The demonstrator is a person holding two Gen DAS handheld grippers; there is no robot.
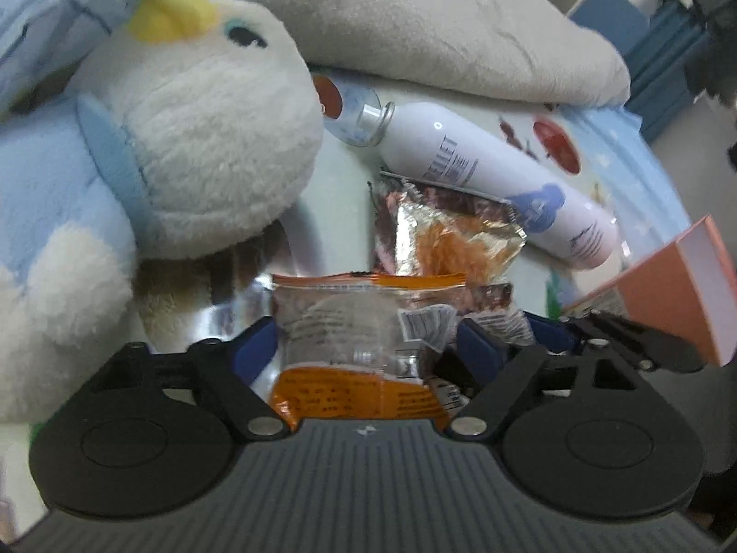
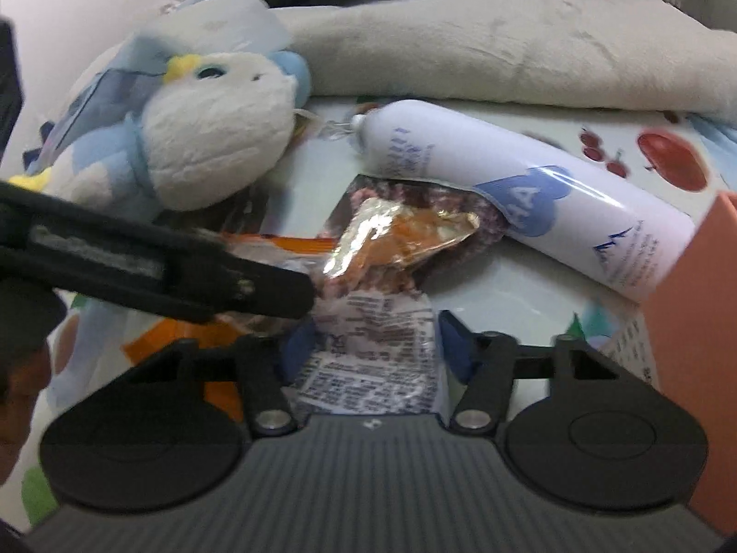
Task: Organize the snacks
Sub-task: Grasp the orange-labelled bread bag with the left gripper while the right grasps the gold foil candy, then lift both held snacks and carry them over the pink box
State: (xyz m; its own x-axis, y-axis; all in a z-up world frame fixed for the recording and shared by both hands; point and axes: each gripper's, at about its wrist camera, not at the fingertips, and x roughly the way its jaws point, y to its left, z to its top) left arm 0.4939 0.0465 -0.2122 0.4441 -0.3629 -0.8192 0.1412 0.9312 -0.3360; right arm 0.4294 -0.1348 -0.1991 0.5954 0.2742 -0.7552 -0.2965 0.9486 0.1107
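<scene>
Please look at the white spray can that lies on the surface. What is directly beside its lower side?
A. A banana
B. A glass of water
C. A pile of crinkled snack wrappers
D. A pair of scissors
C. The white spray can lies on its side, and the crinkled snack wrappers sit right against its lower edge; the left wrist view shows the same, with the wrappers below the can.

Home bedroom, prob. a bed: plush toy (image 1: 184,138), grey blanket (image 1: 437,23), fruit-print sheet (image 2: 668,161).
</scene>
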